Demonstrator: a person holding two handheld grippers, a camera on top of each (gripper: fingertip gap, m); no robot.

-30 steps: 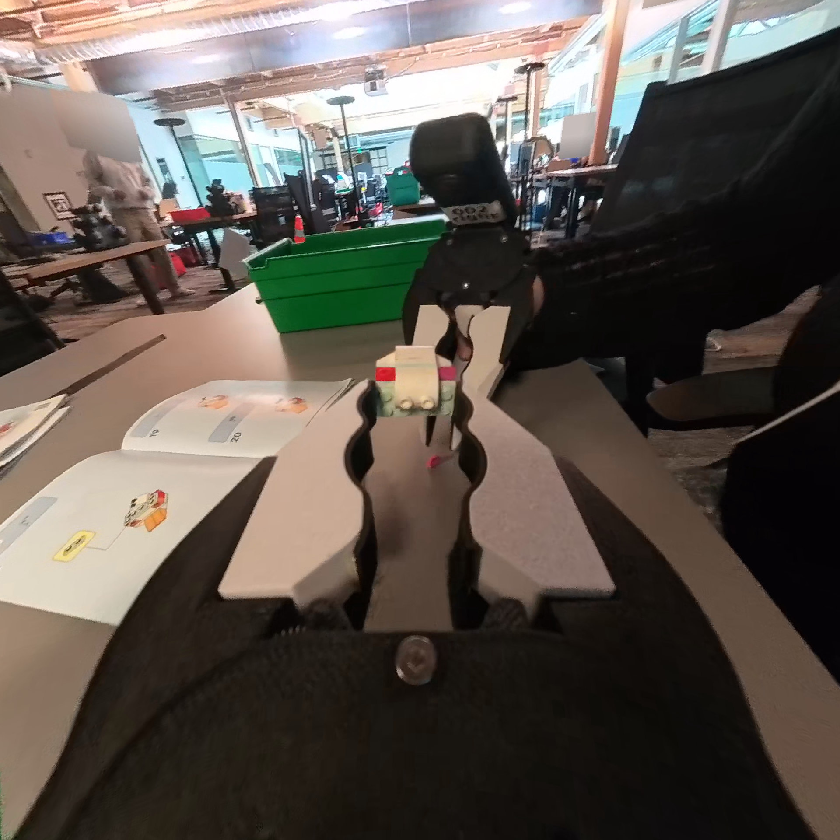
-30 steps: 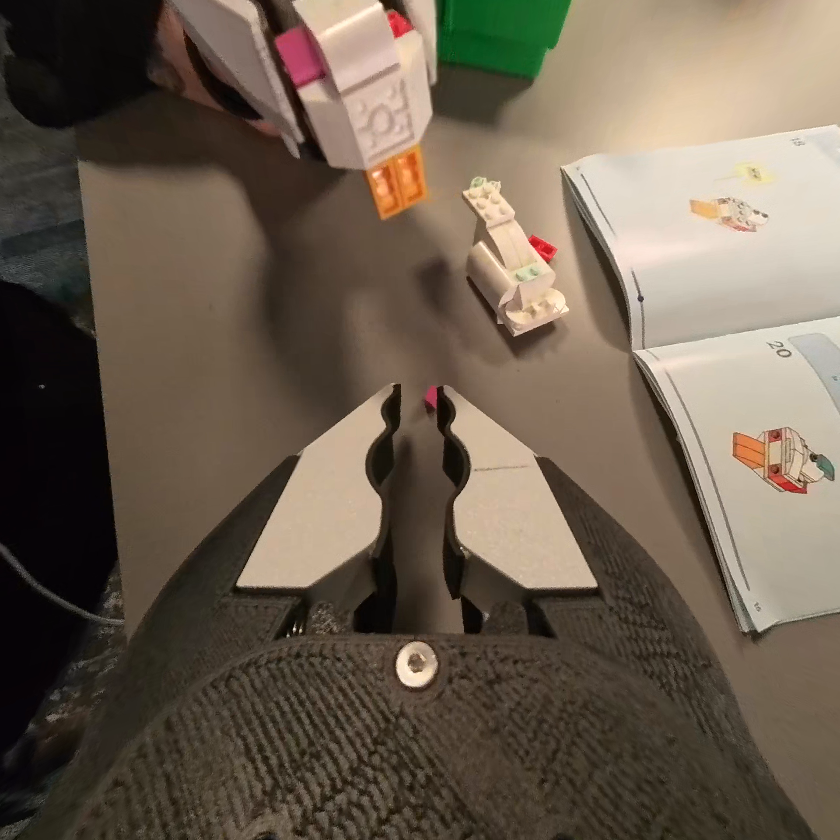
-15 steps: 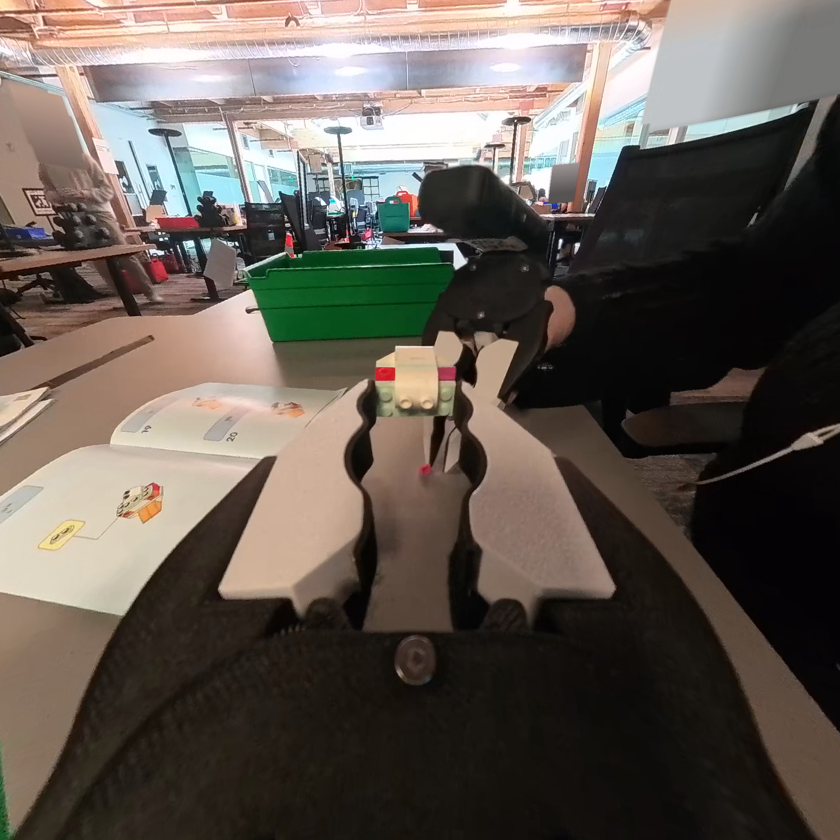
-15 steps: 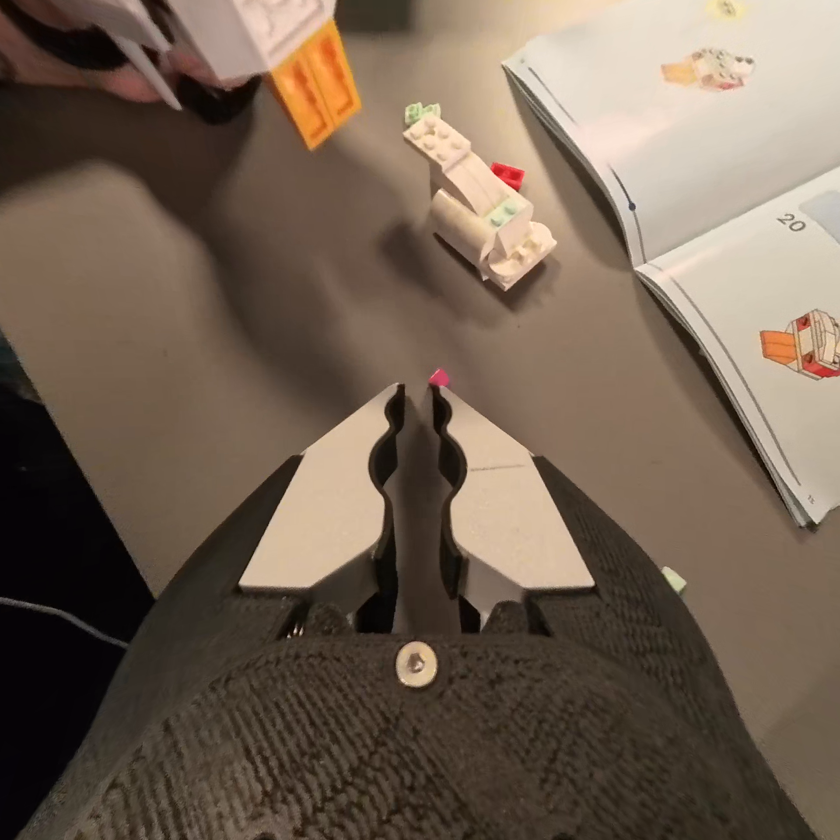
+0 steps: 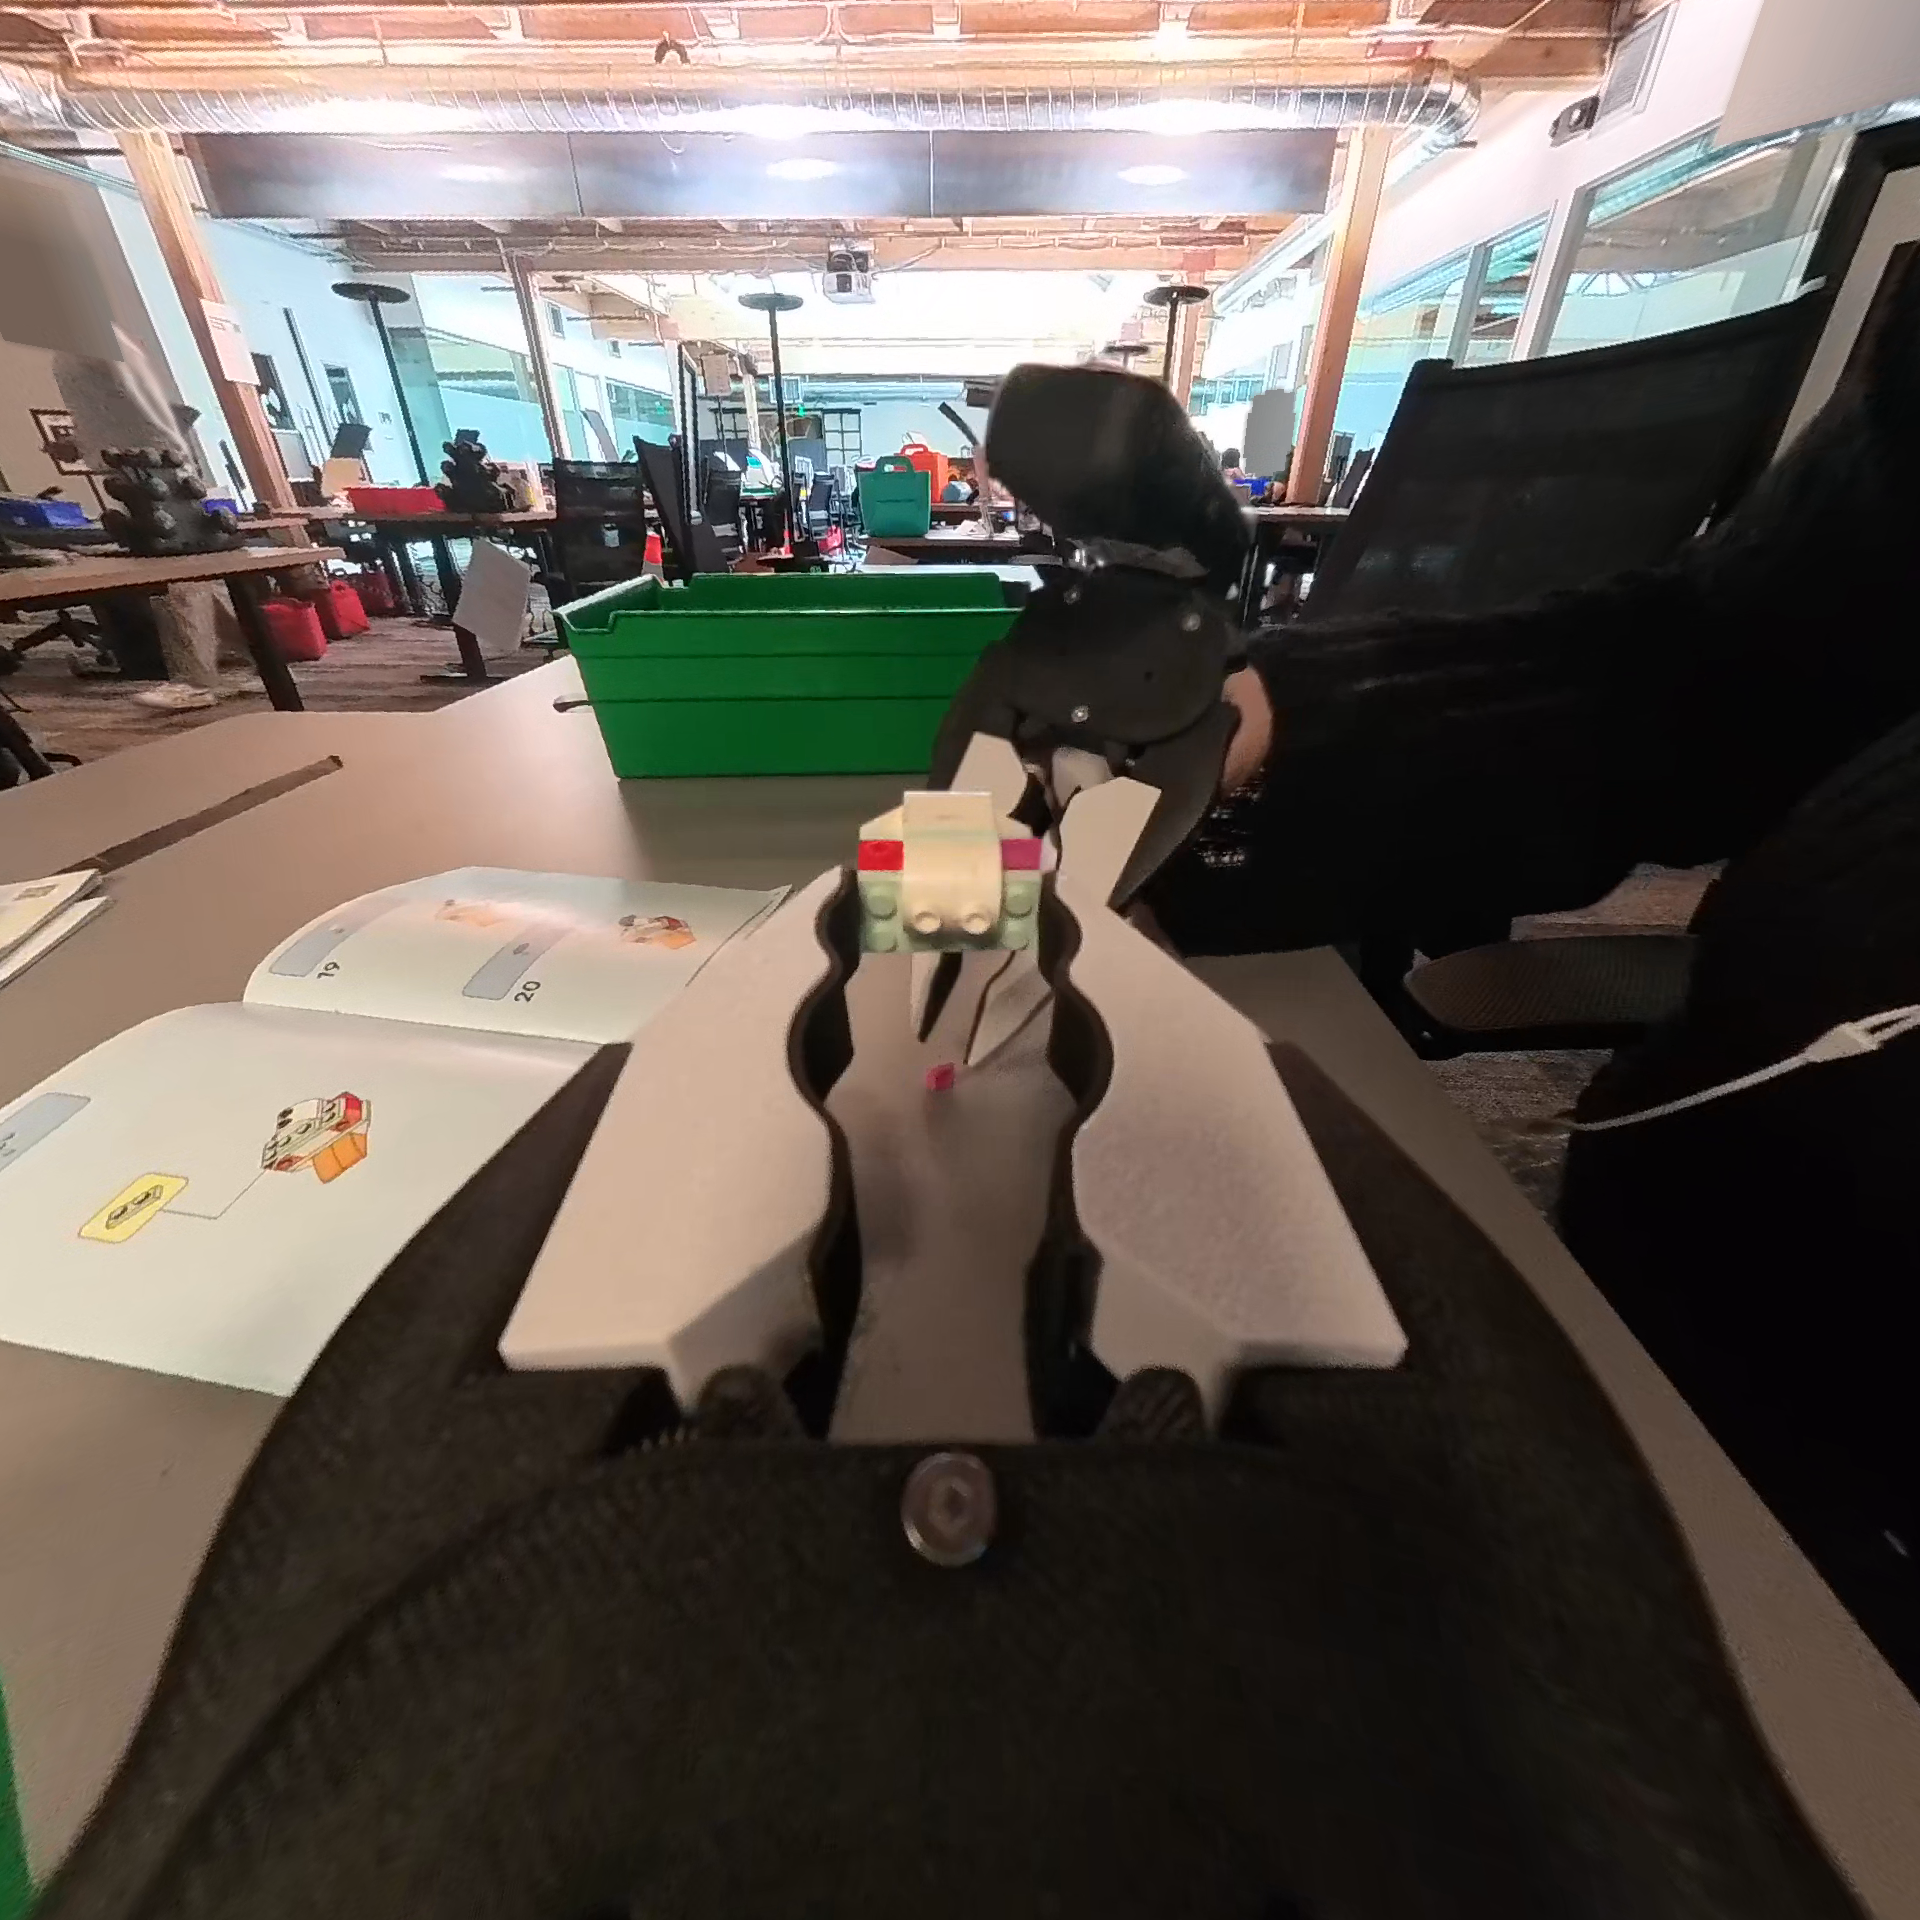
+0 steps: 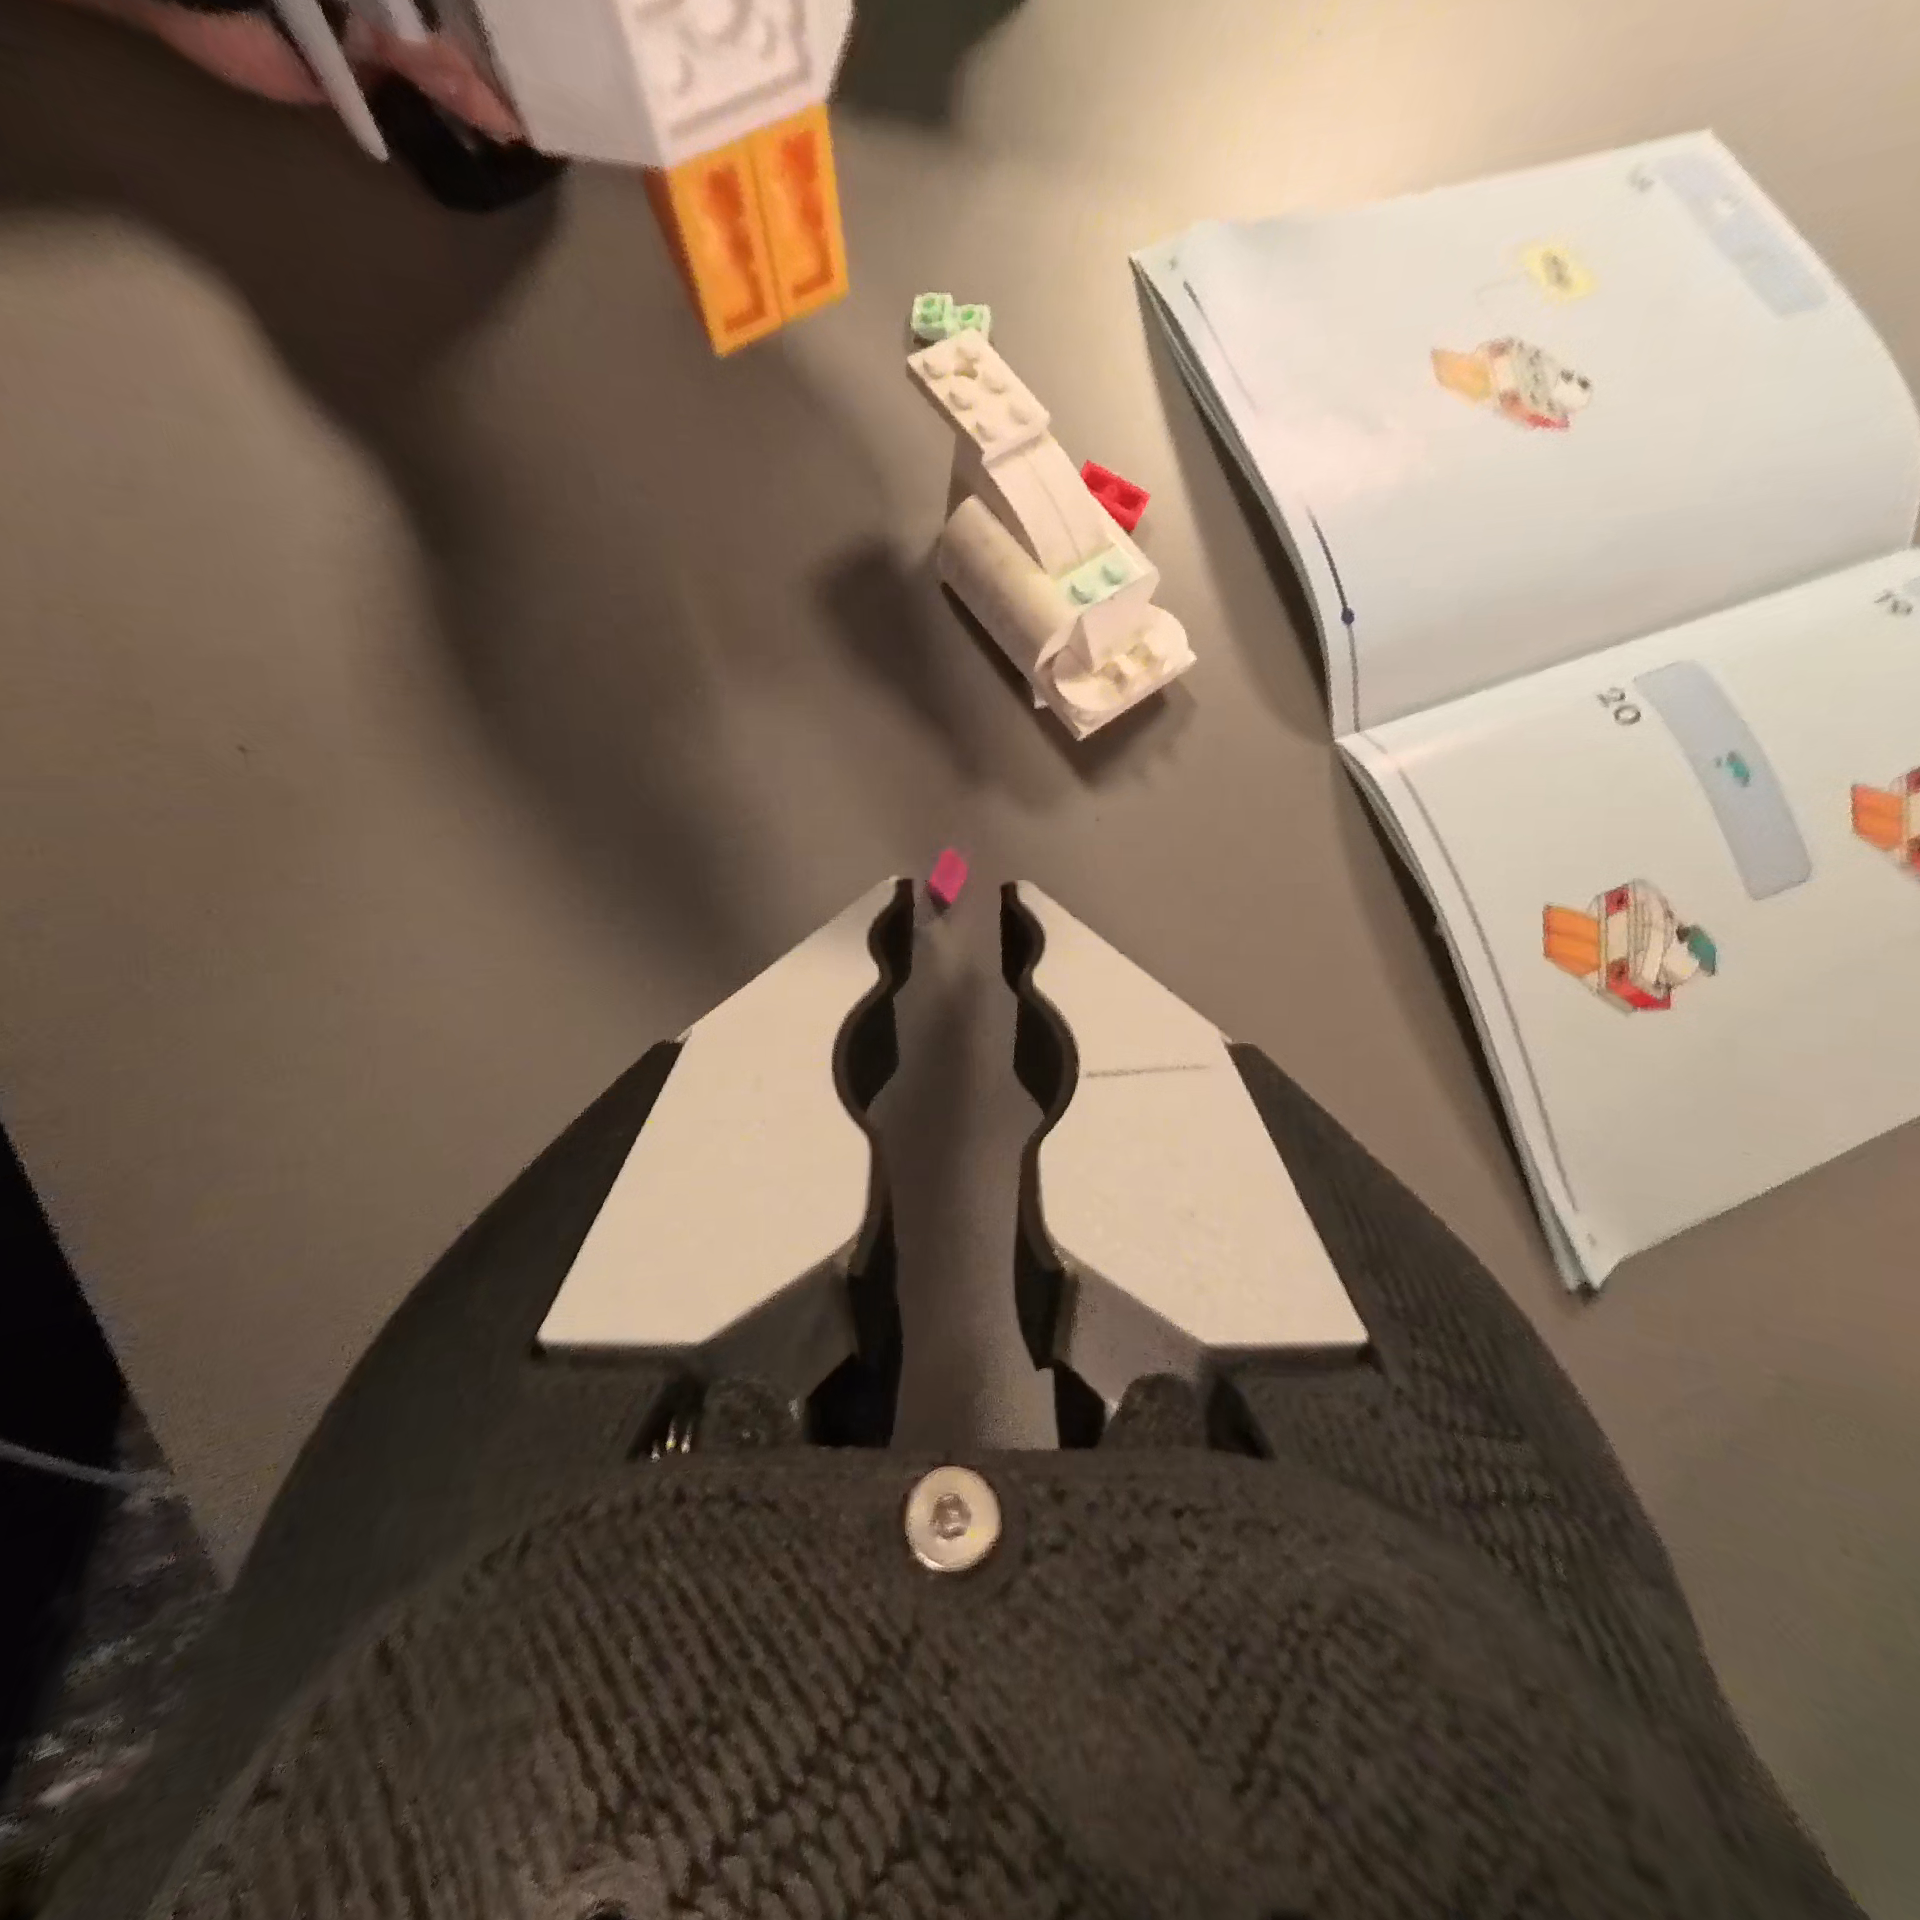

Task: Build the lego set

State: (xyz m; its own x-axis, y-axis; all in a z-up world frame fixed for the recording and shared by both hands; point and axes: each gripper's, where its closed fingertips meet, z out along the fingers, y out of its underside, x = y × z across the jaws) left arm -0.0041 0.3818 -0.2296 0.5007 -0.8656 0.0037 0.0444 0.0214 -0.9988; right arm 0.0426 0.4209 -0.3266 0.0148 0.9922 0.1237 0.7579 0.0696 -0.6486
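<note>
Grey desk (image 6: pixel 312 727) carries a tiny magenta plastic lego stud (image 6: pixel 947 873), just ahead of the slightly parted, empty right claw (image 6: pixel 954 891). Light, rigid and slippery, it likely needs pinching by its flat sides. Left claw (image 5: pixel 948 904) clamps a white-and-mint lego sub-assembly (image 5: pixel 948 878).

I see matt, grainy pale plastic on my left fingers (image 5: pixel 675 1143), set in a coarse, ribbed black body with one shiny metal screw (image 5: pixel 945 1509). The model (image 5: pixel 948 891) they hold is smooth, glossy plastic. The bin (image 5: pixel 790 686) is glossy green plastic, the table (image 6: pixel 364 644) matt and smooth, the booklet (image 6: pixel 1538 582) slightly sheened paper.
</note>
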